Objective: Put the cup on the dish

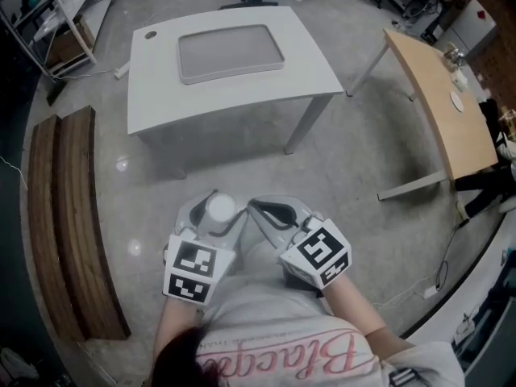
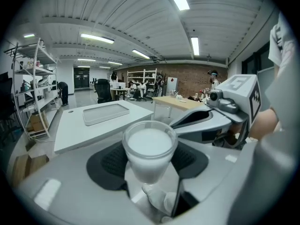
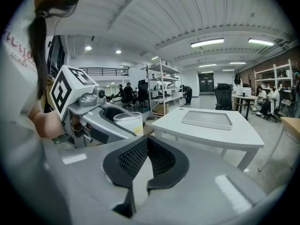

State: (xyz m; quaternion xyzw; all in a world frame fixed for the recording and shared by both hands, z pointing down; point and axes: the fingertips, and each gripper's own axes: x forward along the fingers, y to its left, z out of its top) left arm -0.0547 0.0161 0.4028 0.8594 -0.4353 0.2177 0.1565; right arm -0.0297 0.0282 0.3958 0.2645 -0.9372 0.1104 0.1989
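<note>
A white cup stands upright between the jaws of my left gripper, which is shut on it at waist height over the floor. In the left gripper view the cup fills the gap between the dark pads, open end up. The dish is a shallow grey tray lying on a white table ahead of me, well beyond both grippers. My right gripper hangs just right of the cup; its pads meet at the tips with nothing held. The right gripper view also catches the cup and the tray.
A wooden bench runs along the left. A wooden desk stands at the right, with cables on the floor beside it. Metal shelves and office chairs line the room's far side, where people are at work.
</note>
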